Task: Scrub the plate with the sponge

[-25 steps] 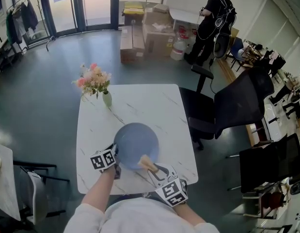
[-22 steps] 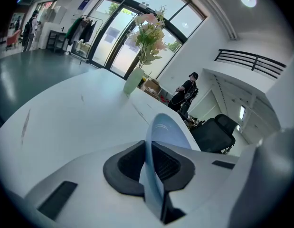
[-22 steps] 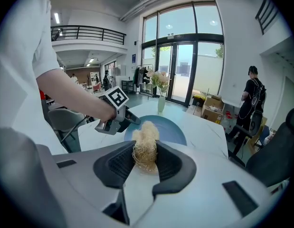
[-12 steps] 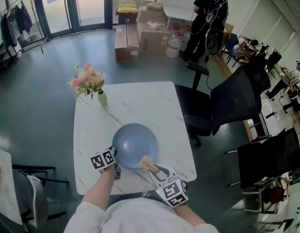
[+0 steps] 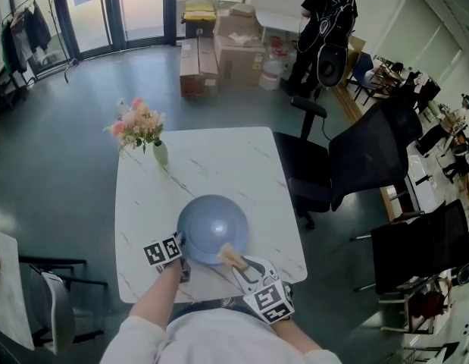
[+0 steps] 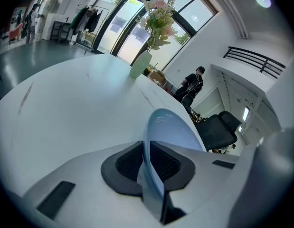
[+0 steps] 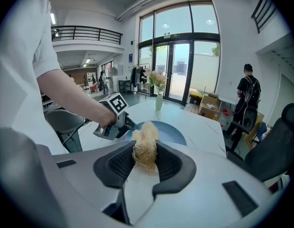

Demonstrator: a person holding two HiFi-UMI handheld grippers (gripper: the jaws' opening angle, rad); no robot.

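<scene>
A blue plate (image 5: 214, 226) is over the near part of the white marble table (image 5: 219, 161). My left gripper (image 5: 179, 250) is shut on its left rim. In the left gripper view the rim of the plate (image 6: 168, 129) runs edge-on between the jaws of the left gripper (image 6: 147, 164). My right gripper (image 5: 236, 260) is shut on a straw-coloured fibrous sponge (image 5: 229, 253) at the plate's near right edge. In the right gripper view the sponge (image 7: 146, 141) sticks up from the right gripper (image 7: 146, 159), with the plate (image 7: 170, 133) just beyond it and the left gripper (image 7: 116, 123) at the plate's left.
A pale vase of pink flowers (image 5: 160, 152) stands at the table's far left corner. A black office chair (image 5: 355, 165) is close to the table's right side. Cardboard boxes (image 5: 219, 51) and a standing person (image 5: 321, 29) are at the back of the room.
The left gripper and the plate have sunk a little and come slightly nearer. The right gripper with the sponge has stayed at the plate's near right edge.
</scene>
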